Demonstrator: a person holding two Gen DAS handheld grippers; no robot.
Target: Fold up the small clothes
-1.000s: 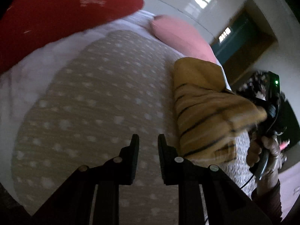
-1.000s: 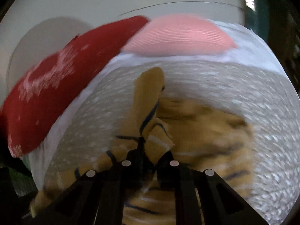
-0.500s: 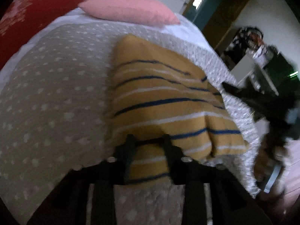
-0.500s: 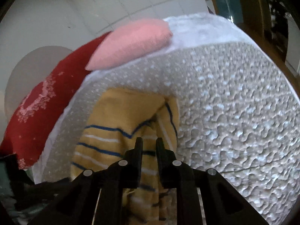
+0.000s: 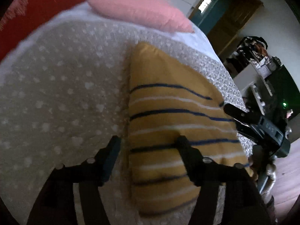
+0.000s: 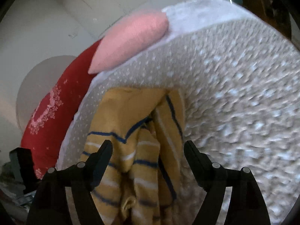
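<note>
Yellow striped garment (image 5: 174, 123) lying on the dotted bedspread (image 5: 61, 97), folded over into a long panel, its near end bunched and ridged in the right wrist view. Left gripper (image 5: 148, 146) spread wide over the garment's left edge, jaws just been opening, cloth below them but not pinched. Right gripper (image 6: 148, 150) likewise wide and just been opening, hovering above the rumpled cloth, nothing clamped. Pink pillow (image 5: 138, 9) and red cushion (image 6: 48, 112) beyond, well apart from the work. Judged: one lengthwise fold laid down and released; probably left to do, smoothing the crumpled end and a further cross fold.
</note>
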